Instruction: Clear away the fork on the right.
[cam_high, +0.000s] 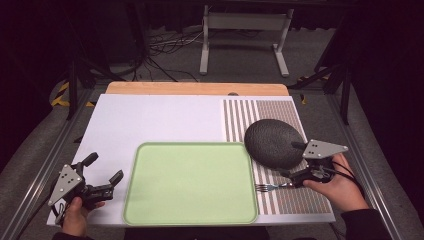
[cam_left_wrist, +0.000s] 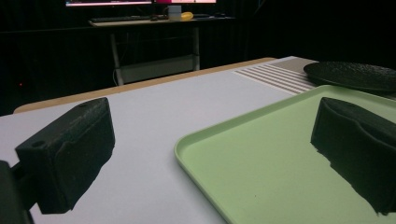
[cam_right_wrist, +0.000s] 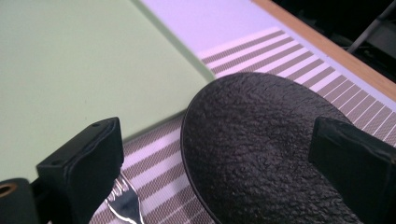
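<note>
Silver-coloured and small, the fork (cam_high: 270, 188) lies on the striped placemat (cam_high: 300, 200) in the high view, between the green tray (cam_high: 190, 183) and the right gripper (cam_high: 300, 176), just in front of the black textured plate (cam_high: 274, 142). The left gripper (cam_high: 102, 187) rests on the white table (cam_high: 150, 117) beside the tray, its fingers spread and empty.

From the left gripper view, its fingers (cam_left_wrist: 70, 149) stand wide apart with the tray's rim between them, holding nothing.

In the right gripper view, the fingers (cam_right_wrist: 84, 163) gape wide and empty over the plate (cam_right_wrist: 261, 149), with the fork's tines (cam_right_wrist: 122, 205) near the lower one. Judging from this, picking up the fork would call for lowering onto its handle, squaring the fingers across it, and closing clear of the plate's edge. No brand, label or writing is readable anywhere.
</note>
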